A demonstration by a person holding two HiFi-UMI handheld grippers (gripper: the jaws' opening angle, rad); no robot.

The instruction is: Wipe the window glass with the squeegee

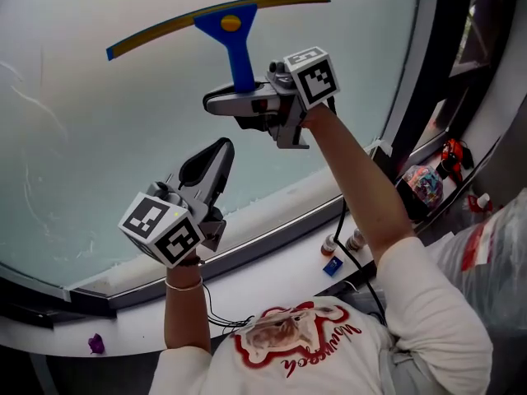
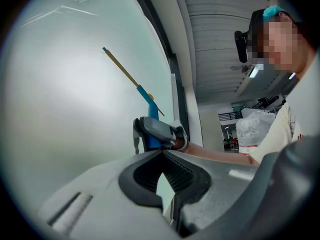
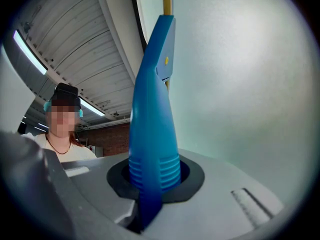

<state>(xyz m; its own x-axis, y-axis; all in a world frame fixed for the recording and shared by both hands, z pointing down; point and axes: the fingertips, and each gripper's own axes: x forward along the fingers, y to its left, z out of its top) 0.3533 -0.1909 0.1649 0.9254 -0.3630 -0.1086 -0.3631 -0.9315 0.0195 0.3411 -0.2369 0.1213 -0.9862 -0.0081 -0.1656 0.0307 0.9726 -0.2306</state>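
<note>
Upper centre of the head view, right gripper (image 1: pixel 237 102) clamps the squeegee (image 1: pixel 226 21) by its handle, blade against window glass (image 1: pixel 99 138), while left gripper (image 1: pixel 218 151) sits closed and empty lower left; a tilted wrist could lift the blade, leaving streaks.

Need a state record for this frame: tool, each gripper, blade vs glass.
tool: blue squeegee
right gripper: shut on squeegee handle, raised
left gripper: shut, holds nothing, lower than the right
blade: yellow-edged, slanted, up at the window glass; looks pressed to it, contact not certain
</note>
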